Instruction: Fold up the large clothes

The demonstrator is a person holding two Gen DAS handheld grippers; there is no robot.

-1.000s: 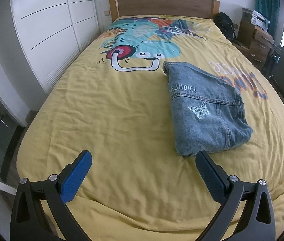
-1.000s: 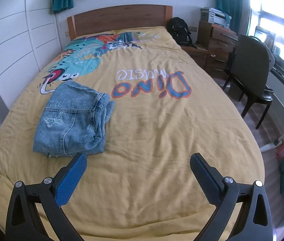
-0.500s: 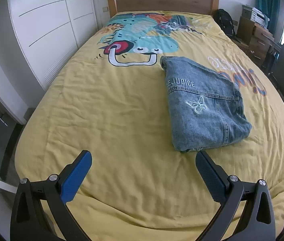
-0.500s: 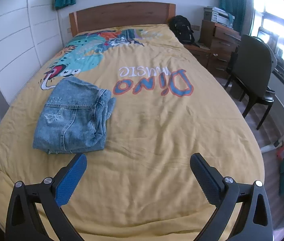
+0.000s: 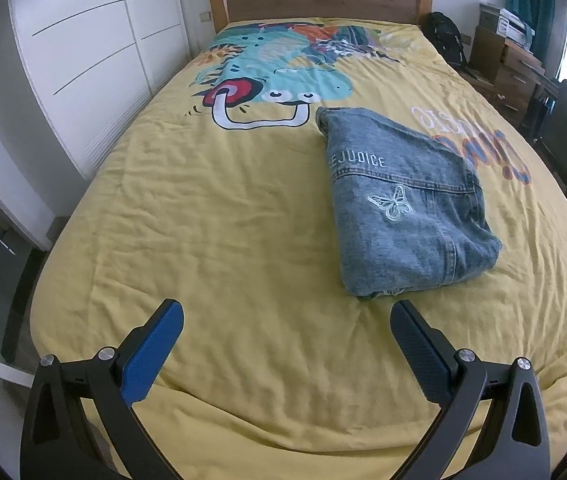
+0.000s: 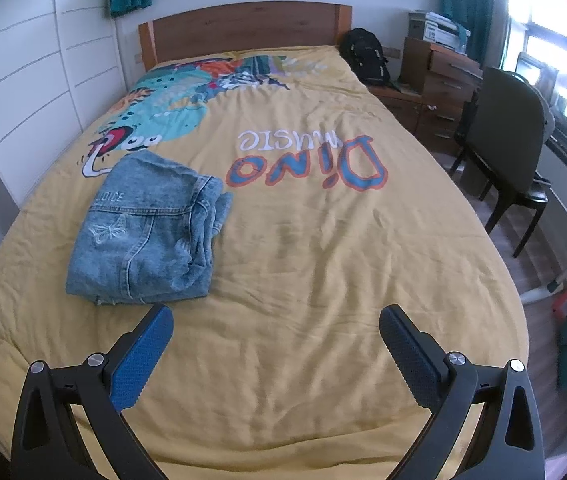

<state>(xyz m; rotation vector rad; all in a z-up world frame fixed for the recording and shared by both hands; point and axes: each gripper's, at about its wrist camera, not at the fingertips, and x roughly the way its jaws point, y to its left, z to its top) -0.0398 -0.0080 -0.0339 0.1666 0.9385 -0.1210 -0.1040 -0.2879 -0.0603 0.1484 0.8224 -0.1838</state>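
Note:
A folded blue denim jacket (image 5: 407,208) with a white butterfly and lettering lies flat on the yellow printed bed cover (image 5: 211,208). In the right wrist view the denim jacket (image 6: 147,236) sits left of centre on the bed cover (image 6: 323,248). My left gripper (image 5: 286,312) is open and empty, held above the bed's near end, with the jacket just beyond its right finger. My right gripper (image 6: 276,318) is open and empty, with the jacket just beyond its left finger.
White wardrobe doors (image 5: 83,60) run along the bed's left side. A wooden headboard (image 6: 243,28) is at the far end. A black backpack (image 6: 365,56), wooden drawers (image 6: 439,88) and a dark chair (image 6: 511,140) stand to the right.
Both grippers have drawn back and tilted slightly, so the bed and jacket sit a little differently in view. The jacket has not moved. Both grippers stay open.

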